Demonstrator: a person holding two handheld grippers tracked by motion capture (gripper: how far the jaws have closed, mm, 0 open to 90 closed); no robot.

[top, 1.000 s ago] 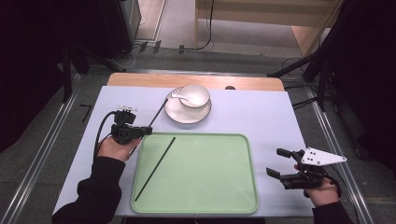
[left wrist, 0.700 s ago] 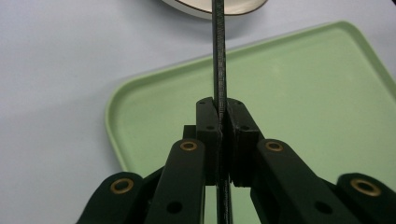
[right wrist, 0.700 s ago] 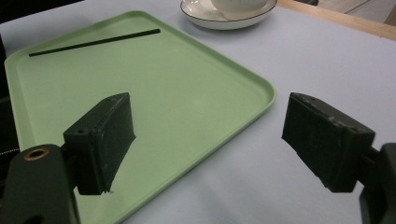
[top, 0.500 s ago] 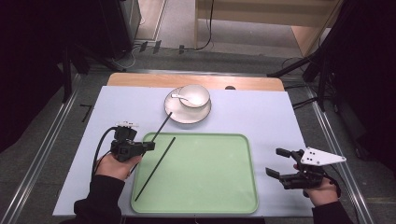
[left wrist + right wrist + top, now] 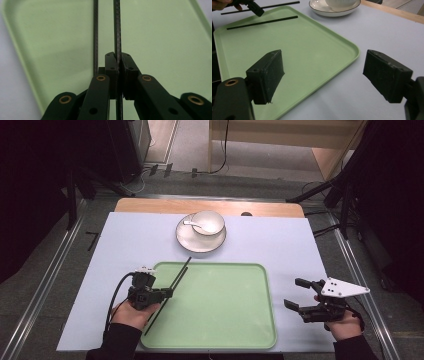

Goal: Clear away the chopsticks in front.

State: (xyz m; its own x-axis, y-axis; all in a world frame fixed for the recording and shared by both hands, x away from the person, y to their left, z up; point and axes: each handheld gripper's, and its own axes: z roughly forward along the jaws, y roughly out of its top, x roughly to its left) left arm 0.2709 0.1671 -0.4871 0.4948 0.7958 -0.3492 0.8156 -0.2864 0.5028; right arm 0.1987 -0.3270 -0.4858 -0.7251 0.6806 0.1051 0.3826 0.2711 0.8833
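My left gripper (image 5: 169, 292) (image 5: 117, 56) is shut on a thin black chopstick (image 5: 182, 270) (image 5: 117, 30), held just over the left part of the green tray (image 5: 225, 305) (image 5: 162, 37). A second black chopstick (image 5: 162, 307) (image 5: 95, 37) lies flat on the tray right beside it. The right gripper view shows the held chopstick (image 5: 277, 4) farther off than the lying one (image 5: 262, 22). My right gripper (image 5: 292, 292) (image 5: 323, 72) stands open with nothing between its fingers, over the mat at the tray's right edge (image 5: 347, 45).
A white plate (image 5: 192, 242) (image 5: 324, 11) with a white bowl (image 5: 207, 222) and a spoon (image 5: 190, 223) in it stands behind the tray. A pale mat (image 5: 125, 250) covers the table, and a wooden strip (image 5: 150, 206) runs along the back.
My left gripper has carried the chopstick from beside the plate toward me and a little right, over the tray's left part. The right gripper has stayed in place.
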